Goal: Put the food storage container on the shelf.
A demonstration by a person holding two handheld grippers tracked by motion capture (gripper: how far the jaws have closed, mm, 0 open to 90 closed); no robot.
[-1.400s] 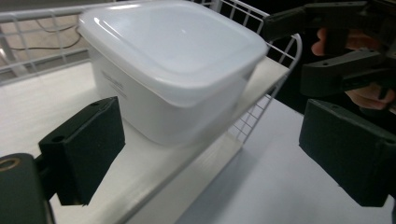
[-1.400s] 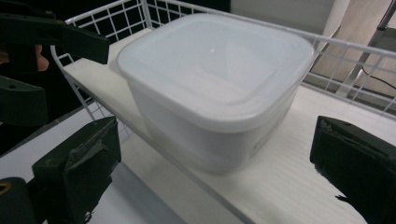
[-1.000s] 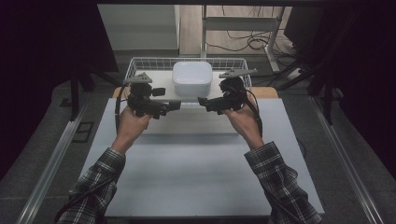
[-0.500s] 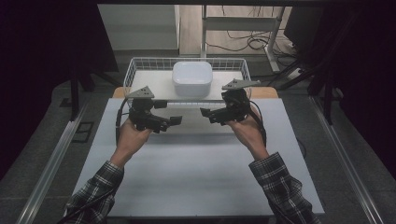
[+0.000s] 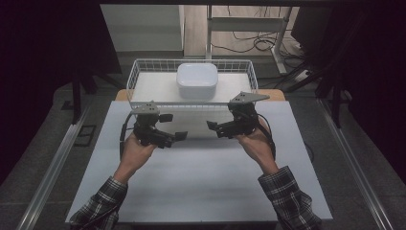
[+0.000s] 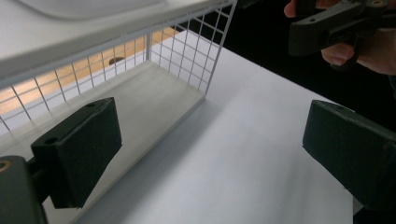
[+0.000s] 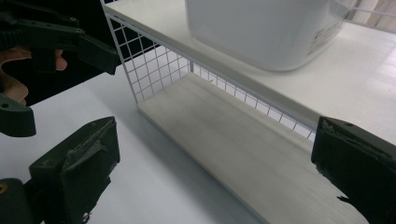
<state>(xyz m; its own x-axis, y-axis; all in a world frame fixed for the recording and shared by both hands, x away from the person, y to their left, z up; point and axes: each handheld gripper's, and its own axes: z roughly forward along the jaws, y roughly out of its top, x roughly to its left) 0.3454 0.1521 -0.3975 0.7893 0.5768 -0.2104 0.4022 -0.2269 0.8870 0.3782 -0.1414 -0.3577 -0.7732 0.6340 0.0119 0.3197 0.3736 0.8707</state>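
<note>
From above we see a white table (image 5: pixel 201 187) with a white wire basket (image 5: pixel 143 72) standing at its far edge. Inside the basket, on its upper white shelf, rests a white rounded-square container (image 5: pixel 197 80), roughly at the middle. We hold the left gripper (image 5: pixel 173 127) and the right gripper (image 5: pixel 211 127) over the table just in front of the basket, pointing toward each other and apart. Both are released: in the left gripper view its jaws stand wide with only bare table between them, and the same holds in the right gripper view, where the jaws frame the lower shelf (image 7: pixel 243 135) of the basket. Plaid sleeves (image 5: pixel 287 201) cover both forearms. Neither gripper touches the basket or the container
</note>
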